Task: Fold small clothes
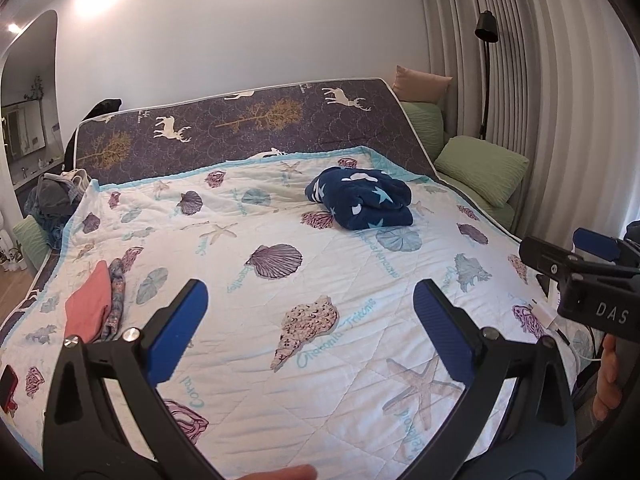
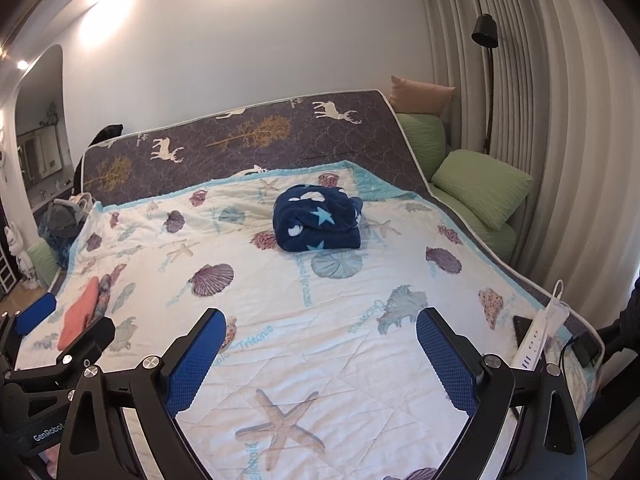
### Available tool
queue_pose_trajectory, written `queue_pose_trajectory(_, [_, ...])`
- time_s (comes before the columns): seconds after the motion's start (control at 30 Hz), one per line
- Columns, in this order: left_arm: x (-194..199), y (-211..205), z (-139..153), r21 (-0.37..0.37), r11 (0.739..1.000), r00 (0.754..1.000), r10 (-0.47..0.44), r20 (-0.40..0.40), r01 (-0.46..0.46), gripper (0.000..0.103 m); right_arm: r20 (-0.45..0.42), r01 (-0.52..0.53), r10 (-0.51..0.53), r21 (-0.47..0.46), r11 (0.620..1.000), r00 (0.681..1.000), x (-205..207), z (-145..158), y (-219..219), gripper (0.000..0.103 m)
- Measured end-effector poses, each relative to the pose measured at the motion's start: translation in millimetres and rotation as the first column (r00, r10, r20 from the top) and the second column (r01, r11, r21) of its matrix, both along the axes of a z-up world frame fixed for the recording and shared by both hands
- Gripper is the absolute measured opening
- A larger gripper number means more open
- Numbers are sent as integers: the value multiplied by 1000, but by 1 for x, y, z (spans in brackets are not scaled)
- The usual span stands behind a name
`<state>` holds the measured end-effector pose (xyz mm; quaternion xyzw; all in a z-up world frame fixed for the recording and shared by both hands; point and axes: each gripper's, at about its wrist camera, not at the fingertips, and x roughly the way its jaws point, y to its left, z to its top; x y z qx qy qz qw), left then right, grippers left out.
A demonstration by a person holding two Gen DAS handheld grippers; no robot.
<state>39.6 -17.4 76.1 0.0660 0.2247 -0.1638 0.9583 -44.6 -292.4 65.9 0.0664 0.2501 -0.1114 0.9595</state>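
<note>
1. The left gripper [image 1: 310,320] hangs over the near part of the bed, its blue fingers spread wide and holding nothing.
2. The right gripper [image 2: 320,348] hangs beside it, likewise wide open and empty.
3. A folded coral garment [image 1: 89,306] lies on a patterned one by the bed's left edge.
4. A rolled navy star blanket [image 2: 318,218] sits toward the far end of the seashell quilt [image 2: 280,300].
5. A white power strip [image 2: 538,334] rests at the right edge.
</note>
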Motion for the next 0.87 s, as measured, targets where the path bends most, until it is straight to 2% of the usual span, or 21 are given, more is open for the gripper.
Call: queue_pose_trajectory(0.87, [6, -2, -5, 19, 1000, 1000, 11, -12, -10, 102, -15, 7, -7, -1, 1000, 1000, 4, -6, 2, 98])
